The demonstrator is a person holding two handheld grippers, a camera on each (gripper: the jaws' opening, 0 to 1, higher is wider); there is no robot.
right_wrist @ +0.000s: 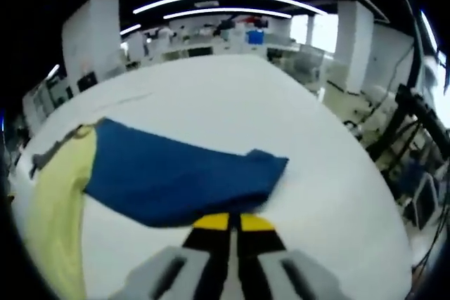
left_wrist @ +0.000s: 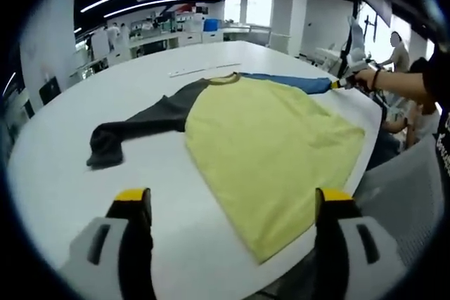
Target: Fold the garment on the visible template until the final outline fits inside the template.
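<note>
A: Claw status?

B: Left claw (left_wrist: 235,205) wide open, holding nothing, hovering over the near desk (left_wrist: 63,173) edge. Right claw (right_wrist: 229,223) pinched together on the blue sleeve (right_wrist: 176,177) edge.

A: Garment?

B: Shirt (left_wrist: 271,145) lies flat on the white desk, yellow body, dark grey sleeve (left_wrist: 137,128) stretched out to one side, blue sleeve to the other. Hem hangs near the desk edge.

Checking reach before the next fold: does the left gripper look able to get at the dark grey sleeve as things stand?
Probably yes. The left gripper hangs open over bare table, and the dark grey sleeve lies flat ahead with nothing between them. The right gripper is off at the blue sleeve.
</note>
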